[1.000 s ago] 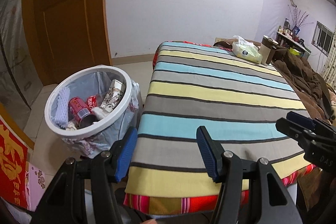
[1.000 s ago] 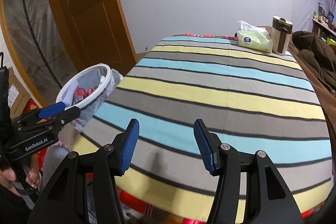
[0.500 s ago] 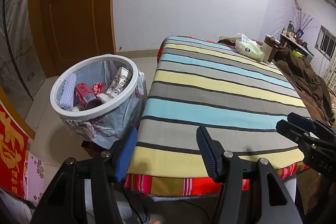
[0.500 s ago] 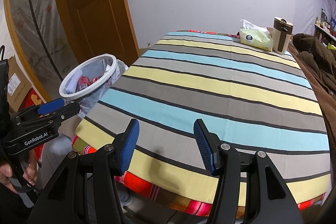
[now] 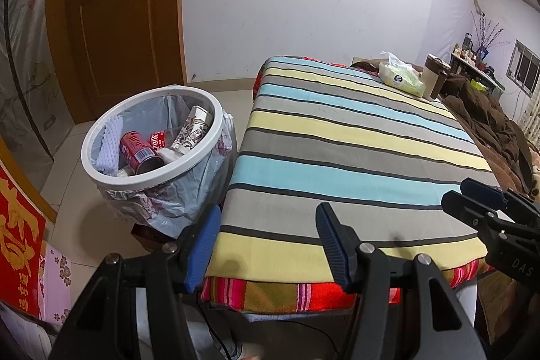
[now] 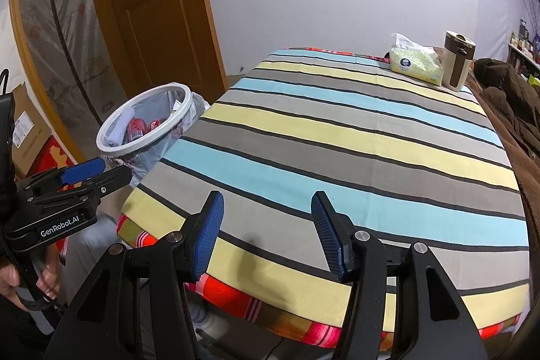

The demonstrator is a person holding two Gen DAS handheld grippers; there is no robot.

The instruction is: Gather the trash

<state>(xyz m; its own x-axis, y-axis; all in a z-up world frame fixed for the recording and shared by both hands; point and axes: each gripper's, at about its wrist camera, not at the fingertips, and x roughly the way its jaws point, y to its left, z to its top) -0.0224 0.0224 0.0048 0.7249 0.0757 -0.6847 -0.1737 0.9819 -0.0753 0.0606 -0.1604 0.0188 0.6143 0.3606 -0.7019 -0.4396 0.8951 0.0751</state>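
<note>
Striped cloth in blue, yellow and grey covered the desk (image 5: 354, 157), which filled the centre and right of both views. The left gripper (image 5: 266, 245) hung at the lower centre of its own view over the desk's near edge, its blue pads apart with nothing between them. The right gripper (image 6: 266, 231) sat likewise at the lower centre of its view, jaws parted and empty.

The white-rimmed trash bin (image 5: 101, 171), lined with a grey bag, stood on the floor at the left of the left wrist view, just beside the desk's left edge. Inside it lay a red can (image 5: 138, 152), a patterned paper cup (image 5: 194, 130) and white foam netting (image 5: 109, 144).

A tissue pack (image 6: 416, 64) and a beige tumbler (image 6: 457, 63) stood side by side at the desk's far right corner. A hand (image 6: 10, 279) at the lower left of the right wrist view held the left gripper's handle.
</note>
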